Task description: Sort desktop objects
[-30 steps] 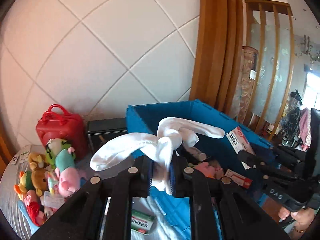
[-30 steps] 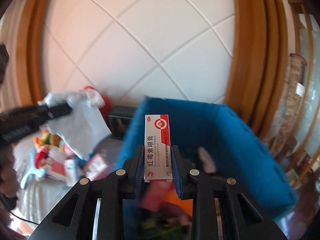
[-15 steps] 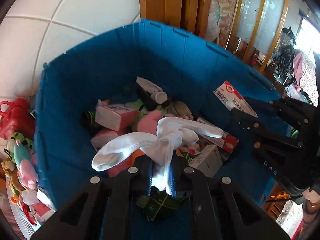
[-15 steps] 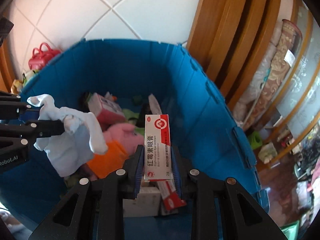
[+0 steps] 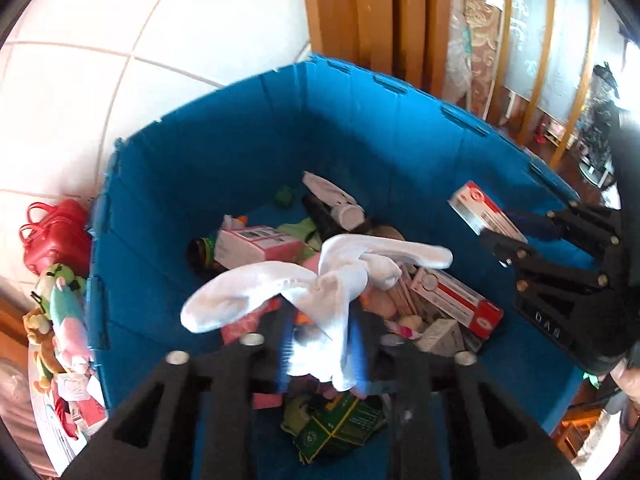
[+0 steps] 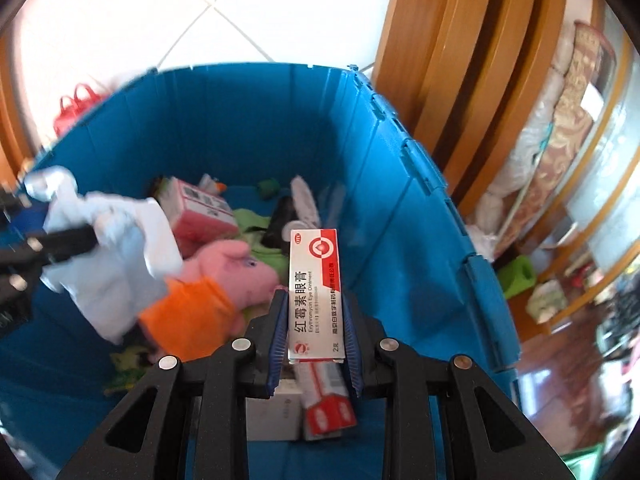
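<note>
My left gripper [image 5: 322,344] is shut on a white sock [image 5: 320,284] and holds it above the inside of the blue bin [image 5: 240,152]. The sock also shows in the right wrist view [image 6: 108,256]. My right gripper [image 6: 316,344] is shut on a white and red ointment box [image 6: 316,292], held upright over the bin [image 6: 400,208]. From the left wrist view that box [image 5: 484,212] and the right gripper [image 5: 500,248] hang over the bin's right side. Both grippers are above the bin's contents.
The bin holds a pink plush toy [image 6: 232,264], a pink box [image 5: 256,244], a red and white box [image 5: 456,296], a green packet [image 5: 340,428] and other small items. Left of the bin lie a red bag [image 5: 52,236] and plush toys [image 5: 60,312]. Wooden frames stand behind.
Both grippers have moved from beside the bin to over its inside and tilted down. The left gripper's blue pads now look blurred and slightly wider around the sock.
</note>
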`<state>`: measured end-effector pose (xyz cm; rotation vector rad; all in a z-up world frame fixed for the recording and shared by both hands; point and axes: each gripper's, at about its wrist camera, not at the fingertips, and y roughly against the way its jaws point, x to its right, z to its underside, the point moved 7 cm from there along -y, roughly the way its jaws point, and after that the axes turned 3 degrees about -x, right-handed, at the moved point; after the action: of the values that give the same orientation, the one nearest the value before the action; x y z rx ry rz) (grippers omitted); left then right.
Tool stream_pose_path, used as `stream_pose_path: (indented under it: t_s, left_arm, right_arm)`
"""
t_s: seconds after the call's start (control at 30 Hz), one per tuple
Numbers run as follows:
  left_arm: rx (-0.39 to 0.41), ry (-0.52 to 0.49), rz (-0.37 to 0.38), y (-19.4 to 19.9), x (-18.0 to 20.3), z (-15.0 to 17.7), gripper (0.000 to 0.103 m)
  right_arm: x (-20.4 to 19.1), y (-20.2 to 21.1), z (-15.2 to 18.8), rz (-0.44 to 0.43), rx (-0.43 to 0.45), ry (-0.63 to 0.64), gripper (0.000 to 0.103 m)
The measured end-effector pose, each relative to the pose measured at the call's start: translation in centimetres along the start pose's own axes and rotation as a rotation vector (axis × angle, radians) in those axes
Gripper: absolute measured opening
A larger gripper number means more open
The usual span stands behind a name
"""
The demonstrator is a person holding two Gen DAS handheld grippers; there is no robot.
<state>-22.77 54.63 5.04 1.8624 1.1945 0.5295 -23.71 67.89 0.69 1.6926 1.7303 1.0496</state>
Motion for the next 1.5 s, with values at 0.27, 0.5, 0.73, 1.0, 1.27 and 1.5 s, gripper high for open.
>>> stream_pose_path:
  t_s: [0.27, 0.5, 0.73, 1.0, 1.27, 1.5]
  left_arm:
    - [0.153, 0.036, -0.047, 2.8, -1.2, 0.0, 0.065]
    - [0.341, 0.09, -0.007, 7.3, -2.0, 1.1, 0.067]
    - [0.349, 0.119, -0.018, 7.3, -1.5, 1.5, 0.103]
    - [0.23, 0.197, -0.033, 7.2, -2.6, 3.7, 0.103]
    - [0.151, 0.177, -0.004, 7.3, -2.2, 5.4, 0.103]
    - [0.164, 0.186, -0.008, 7.9, -2.4, 5.6, 0.103]
  right_arm:
    - [-0.4, 1.7, -0.5, 0.005, 0.078, 0.002, 0.096]
    - [-0.9, 2.6, -0.3, 0.053, 0.091, 0.015, 0.103]
    - [-1.8, 4.4, 0.5, 0.04, 0.028, -0.01, 0.103]
    - [-2.4, 6.4, 2.4, 0.018, -0.038, -0.049, 0.103]
    - [-3.3, 8.9, 3.2, 0.048, -0.061, -0.054, 0.103]
    - [-4.1, 9.6, 3.1, 0.032, -0.063, -0.053, 0.103]
